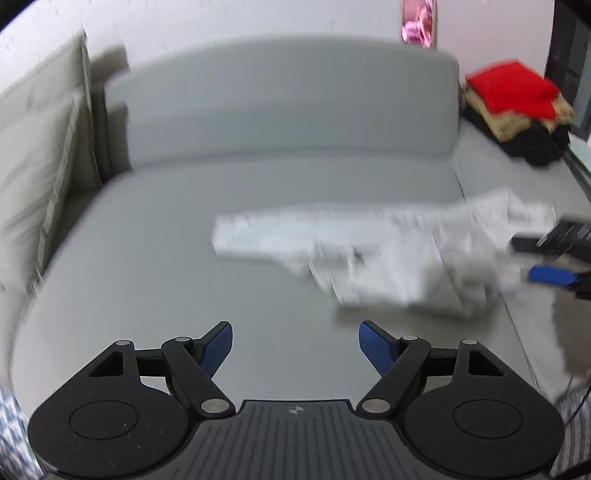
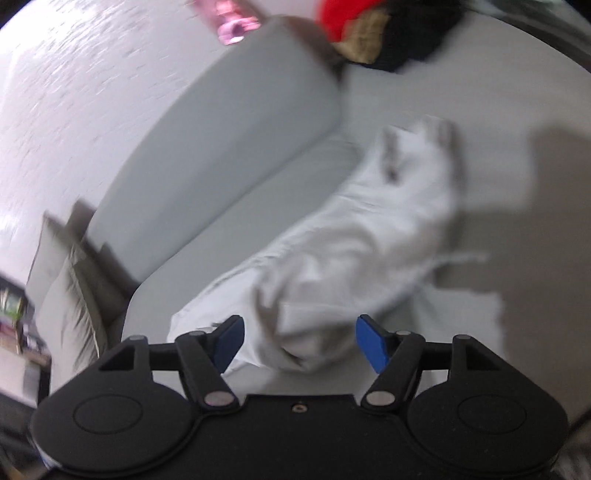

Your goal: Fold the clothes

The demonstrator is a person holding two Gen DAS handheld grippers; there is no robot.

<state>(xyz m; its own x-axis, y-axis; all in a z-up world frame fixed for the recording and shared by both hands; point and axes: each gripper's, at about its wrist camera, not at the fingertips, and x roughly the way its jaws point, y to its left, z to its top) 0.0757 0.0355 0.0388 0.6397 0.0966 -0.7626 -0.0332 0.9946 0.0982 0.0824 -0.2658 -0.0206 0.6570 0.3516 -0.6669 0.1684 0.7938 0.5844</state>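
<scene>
A white garment (image 1: 388, 251) lies crumpled and stretched across the grey sofa seat (image 1: 147, 258), blurred by motion. My left gripper (image 1: 295, 350) hovers over bare seat in front of it, jaws open, nothing between them. In the right wrist view the same white garment (image 2: 351, 240) runs diagonally over the seat. My right gripper (image 2: 299, 343) stands open just above its near bunched end, and the pads do not press on the cloth. The right gripper's blue pad (image 1: 546, 275) also shows at the right edge of the left wrist view, beside the garment.
A stack of folded clothes (image 1: 517, 110), red on tan on black, sits at the sofa's far right end. The grey backrest (image 1: 288, 103) runs behind the seat. Pale cushions (image 1: 40, 166) lean at the left end. A pink object (image 1: 419, 22) stands behind the backrest.
</scene>
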